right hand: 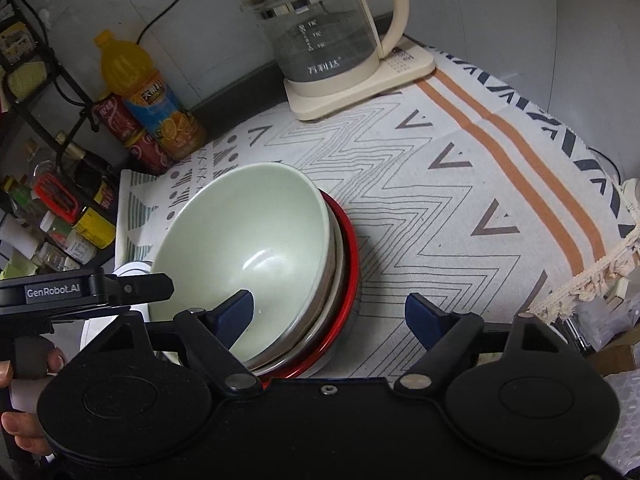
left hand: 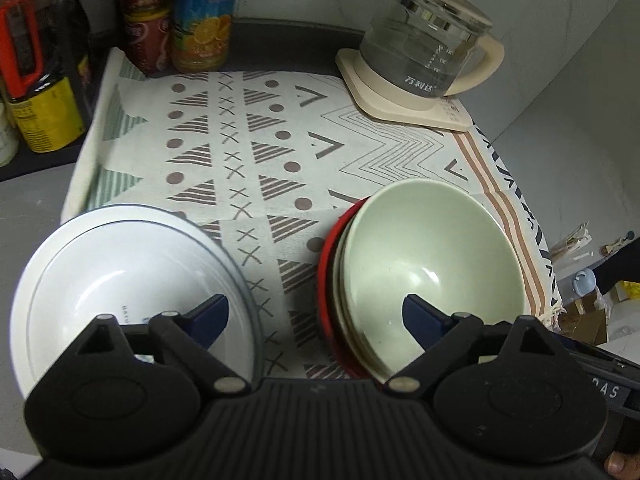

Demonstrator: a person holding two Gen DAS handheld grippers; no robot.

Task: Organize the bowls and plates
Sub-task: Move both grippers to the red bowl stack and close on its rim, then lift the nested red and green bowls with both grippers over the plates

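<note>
A pale green bowl tops a nested stack that has a red bowl at the bottom, standing on the patterned cloth. A white bowl sits to its left. My left gripper hovers open above the gap between the white bowl and the stack, holding nothing. In the right wrist view the green bowl and red rim lie low left. My right gripper is open, its left finger over the green bowl, its right finger over the cloth. The white bowl is mostly hidden.
A glass kettle on a cream base stands at the cloth's far right corner. Drink bottles and a rack of condiment jars line the far left. A wall rises to the right. A hand holds the left gripper's handle.
</note>
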